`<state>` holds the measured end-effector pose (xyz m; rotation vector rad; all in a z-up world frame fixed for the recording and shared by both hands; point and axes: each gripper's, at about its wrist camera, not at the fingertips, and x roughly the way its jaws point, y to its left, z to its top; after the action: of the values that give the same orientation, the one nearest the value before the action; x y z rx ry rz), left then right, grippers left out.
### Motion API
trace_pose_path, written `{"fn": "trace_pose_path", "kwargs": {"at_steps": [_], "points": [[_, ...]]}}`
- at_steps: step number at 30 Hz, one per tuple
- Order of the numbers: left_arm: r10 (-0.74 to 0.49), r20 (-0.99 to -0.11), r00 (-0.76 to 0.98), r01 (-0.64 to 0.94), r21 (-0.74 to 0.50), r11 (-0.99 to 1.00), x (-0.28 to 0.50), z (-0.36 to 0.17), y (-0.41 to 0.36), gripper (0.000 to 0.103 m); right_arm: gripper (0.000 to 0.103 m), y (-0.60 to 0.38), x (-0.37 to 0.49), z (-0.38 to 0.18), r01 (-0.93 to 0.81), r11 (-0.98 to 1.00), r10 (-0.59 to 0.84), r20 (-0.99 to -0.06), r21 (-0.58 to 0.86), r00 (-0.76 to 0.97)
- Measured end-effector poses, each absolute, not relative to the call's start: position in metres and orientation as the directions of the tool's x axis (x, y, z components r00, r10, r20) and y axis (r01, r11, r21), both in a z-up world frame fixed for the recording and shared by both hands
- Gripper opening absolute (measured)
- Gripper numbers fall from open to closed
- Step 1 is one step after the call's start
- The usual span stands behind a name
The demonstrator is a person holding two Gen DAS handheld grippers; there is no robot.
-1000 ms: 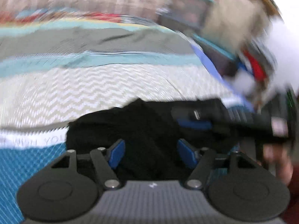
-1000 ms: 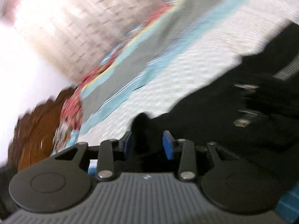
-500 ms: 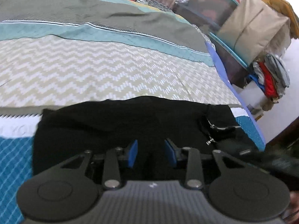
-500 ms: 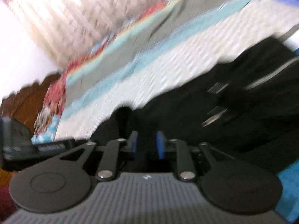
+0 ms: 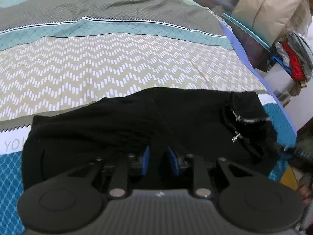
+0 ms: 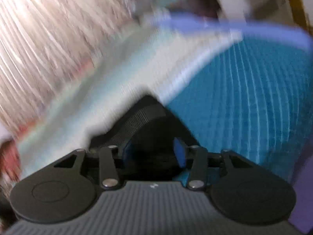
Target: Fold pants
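The bed (image 5: 121, 72) carries the black pants (image 5: 137, 121), bunched along its near edge. The left gripper (image 5: 159, 161) has just been closing, its fingers now clenched on a fold of pants. The right gripper (image 6: 153, 154) has reopened slightly yet grasps the waistband, swinging it across, probably starting a fold.

Bed (image 5: 121, 72) with quilted bedspread: teal, grey, beige-chevron bands. Black pants (image 5: 137, 125) lie folded across near edge, zipper toward right.
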<state>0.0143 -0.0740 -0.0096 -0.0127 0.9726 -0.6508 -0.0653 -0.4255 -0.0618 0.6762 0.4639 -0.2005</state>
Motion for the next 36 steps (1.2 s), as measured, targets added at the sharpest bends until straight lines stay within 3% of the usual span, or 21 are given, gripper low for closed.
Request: {"fn": "trace_pose_path", "kwargs": {"at_steps": [4,7,9,10,12,16,18,19,24,26,27,30,31,34,36], "points": [[-0.524,-0.725,0.446,0.479,-0.302,0.824,0.008,0.016,-0.066,0.03,0.032,-0.431,-0.093,-0.053,0.277,0.8,0.003,-0.465,0.532,0.885],[-0.556,-0.685,0.471,0.466,-0.343,0.816,0.006,0.038,-0.063,0.03,0.036,-0.457,-0.126,-0.048,0.245,0.77,-0.002,-0.383,0.589,0.924],[-0.572,-0.664,0.481,0.473,-0.353,0.807,0.004,0.052,-0.065,0.031,0.039,-0.469,-0.129,-0.043,0.237,0.748,-0.021,-0.335,0.619,0.942],[-0.582,-0.658,0.478,0.476,-0.363,0.801,0.003,0.057,-0.067,0.033,0.046,-0.473,-0.123,-0.044,0.236,0.739,-0.025,-0.324,0.631,0.946],[-0.604,-0.646,0.466,0.486,-0.384,0.785,0.002,0.064,-0.071,0.036,0.056,-0.479,-0.114,-0.042,0.233,0.731,-0.021,-0.32,0.641,0.947],[-0.63,-0.656,0.415,0.509,-0.407,0.759,0.005,0.068,-0.087,0.039,0.061,-0.481,-0.089,-0.052,0.243,0.738,0.021,-0.381,0.629,0.924],[-0.632,-0.674,0.382,0.528,-0.402,0.748,0.007,0.07,-0.102,0.039,0.043,-0.475,-0.082,-0.055,0.243,0.745,0.055,-0.42,0.621,0.906],[-0.629,-0.685,0.367,0.544,-0.391,0.743,0.008,0.072,-0.111,0.041,0.016,-0.47,-0.085,-0.05,0.233,0.754,0.063,-0.42,0.615,0.905],[-0.604,-0.74,0.297,0.655,-0.303,0.692,0.01,0.096,-0.179,0.063,0.013,-0.413,-0.095,0.001,0.078,0.854,0.114,-0.331,0.514,0.937],[-0.602,-0.757,0.253,0.697,-0.289,0.656,0.009,0.1,-0.206,0.089,0.013,-0.384,-0.097,0.018,0.016,0.905,0.131,-0.315,0.425,0.94],[-0.603,-0.763,0.235,0.712,-0.287,0.641,0.009,0.099,-0.217,0.094,0.013,-0.37,-0.097,0.024,-0.012,0.926,0.139,-0.312,0.378,0.94],[-0.585,-0.788,0.191,0.725,-0.289,0.626,0.012,0.09,-0.244,0.096,0.013,-0.337,-0.094,0.03,-0.068,0.968,0.145,-0.319,0.243,0.937],[-0.579,-0.798,0.167,0.726,-0.298,0.619,0.013,0.085,-0.251,0.092,0.013,-0.329,-0.093,0.03,-0.076,0.974,0.144,-0.326,0.212,0.934],[-0.521,-0.836,0.174,0.747,-0.233,0.623,0.014,0.071,-0.261,0.018,0.013,-0.313,-0.096,0.034,-0.12,0.976,0.176,-0.328,0.183,0.928],[-0.556,-0.813,0.173,0.712,-0.287,0.641,0.025,0.076,-0.244,0.015,0.013,-0.307,-0.099,0.04,-0.119,0.977,0.174,-0.33,0.179,0.928]]}}
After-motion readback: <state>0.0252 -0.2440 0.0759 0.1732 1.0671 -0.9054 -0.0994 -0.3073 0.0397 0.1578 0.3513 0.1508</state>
